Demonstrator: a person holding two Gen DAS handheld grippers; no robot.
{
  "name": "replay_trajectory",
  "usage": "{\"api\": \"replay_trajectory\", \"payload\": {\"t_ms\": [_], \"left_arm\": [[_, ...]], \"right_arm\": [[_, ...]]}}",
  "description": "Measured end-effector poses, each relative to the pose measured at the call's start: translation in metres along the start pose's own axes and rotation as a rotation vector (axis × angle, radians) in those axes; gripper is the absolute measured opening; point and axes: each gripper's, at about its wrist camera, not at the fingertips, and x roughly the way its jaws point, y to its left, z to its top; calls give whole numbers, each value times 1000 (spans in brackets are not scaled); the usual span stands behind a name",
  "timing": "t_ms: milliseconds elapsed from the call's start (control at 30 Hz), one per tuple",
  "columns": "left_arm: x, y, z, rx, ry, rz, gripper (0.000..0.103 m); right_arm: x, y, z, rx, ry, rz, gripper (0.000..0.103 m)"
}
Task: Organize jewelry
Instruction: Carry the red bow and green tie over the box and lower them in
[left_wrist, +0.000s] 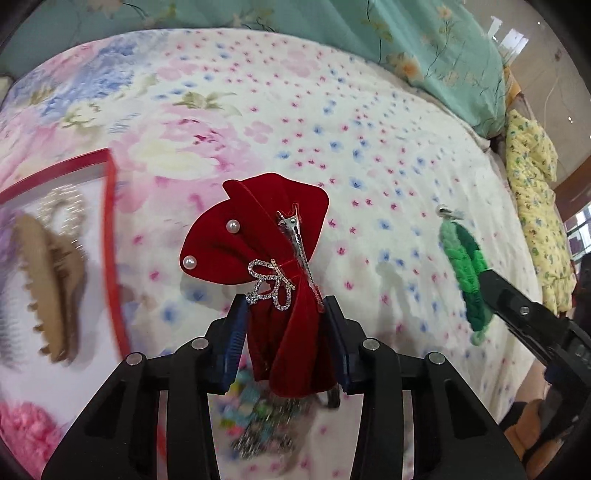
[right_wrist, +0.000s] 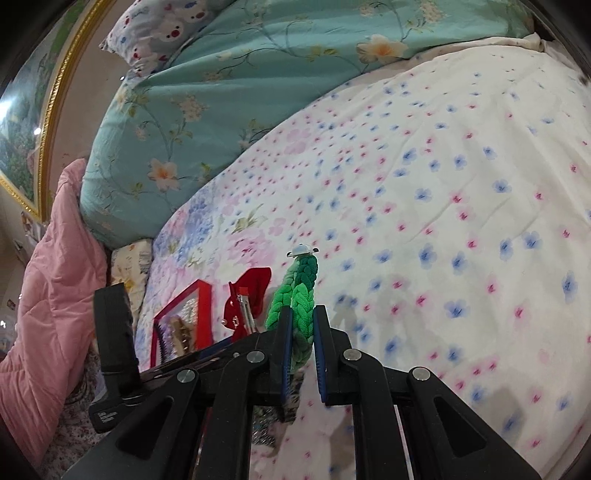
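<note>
The left hand-held gripper (left_wrist: 286, 314) is clamping a red velvet bow hair clip (left_wrist: 258, 236), its long axis running upward and away, silver alligator clip (left_wrist: 299, 243) facing out. The right hand-held gripper (right_wrist: 303, 325) is pinching a green braided fabric hair tie (right_wrist: 295, 295), standing upright. Both are hanging above the floral quilted bed (right_wrist: 443, 184). Farther left is sitting a red-rimmed rectangular tray (left_wrist: 110, 236) containing a tan plastic claw clip (left_wrist: 44, 280).

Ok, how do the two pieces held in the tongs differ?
The red velvet bow in the left tongs is broad, with pearls, a rhinestone bow and a metal clip; the green braided band in the right tongs is narrow, knitted, with a small white charm on top. Both are pinched and lifted off the bed.
</note>
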Motion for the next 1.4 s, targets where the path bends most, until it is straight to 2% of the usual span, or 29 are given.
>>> {"api": "replay_trajectory", "payload": {"t_ms": [367,700,1067,1400], "left_arm": [[-73,42,-38,-48,-80,32,38],[-117,92,-71,-126,-128,88,38],[-135,144,-98,-221,-142,146,38],[-142,170,-103,-272,-152,168,39]], "right_arm": [[11,48,-31,-81,69,69,10],[27,88,-56,-145,132,117,10],[42,121,-78,-205,187,149,10],[68,151,-97,-270,238,158,10]]}}
